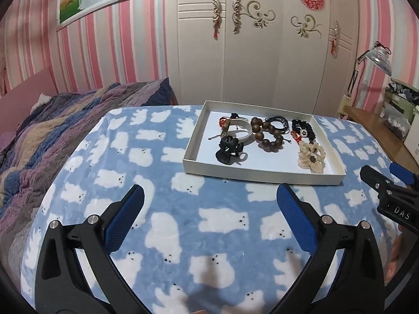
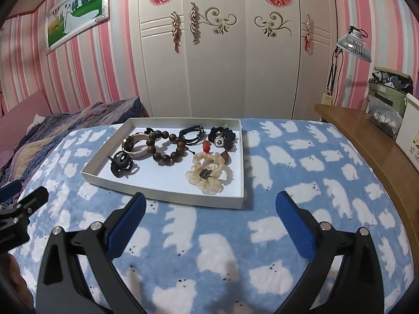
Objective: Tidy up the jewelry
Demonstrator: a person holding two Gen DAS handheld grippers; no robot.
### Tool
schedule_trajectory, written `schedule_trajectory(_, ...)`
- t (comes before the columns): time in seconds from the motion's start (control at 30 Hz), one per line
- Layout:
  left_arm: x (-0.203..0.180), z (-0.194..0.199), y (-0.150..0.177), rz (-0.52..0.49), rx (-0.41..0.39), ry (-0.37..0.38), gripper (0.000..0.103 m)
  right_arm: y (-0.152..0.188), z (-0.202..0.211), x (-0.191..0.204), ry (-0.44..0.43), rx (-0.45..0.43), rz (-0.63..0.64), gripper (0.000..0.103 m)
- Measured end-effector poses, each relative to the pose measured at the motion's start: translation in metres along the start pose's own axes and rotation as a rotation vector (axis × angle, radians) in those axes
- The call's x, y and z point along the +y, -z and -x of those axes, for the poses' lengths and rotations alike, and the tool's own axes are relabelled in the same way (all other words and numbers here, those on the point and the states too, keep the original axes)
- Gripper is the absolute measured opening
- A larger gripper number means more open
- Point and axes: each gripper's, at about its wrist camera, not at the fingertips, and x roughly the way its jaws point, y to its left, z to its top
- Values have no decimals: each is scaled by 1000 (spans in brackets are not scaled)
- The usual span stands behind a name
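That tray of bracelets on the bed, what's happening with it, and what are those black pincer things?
A person holds a two-fingered gripper in each hand to tidy jewelry. The left gripper and right gripper are both open and hold nothing, hovering over the blanket just short of the tray. All the pieces lie in the tray: a wooden bead bracelet, a black hair claw, a cream scrunchie, black cords.

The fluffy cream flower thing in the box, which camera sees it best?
The right wrist view. There the cream flower scrunchie lies near the middle, big and unblocked. In the left wrist view it looks smaller, off to the right.
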Motion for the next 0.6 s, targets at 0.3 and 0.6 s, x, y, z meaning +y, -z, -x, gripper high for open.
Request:
schedule_trajectory(0.3,-1,5,6,-8,-17,27,100,1,11,-1,20,-40,-21,99)
schedule_trajectory(0.6,-7,1,10,-17,-5,38,100,2,16,-4,66,-74,-22,99)
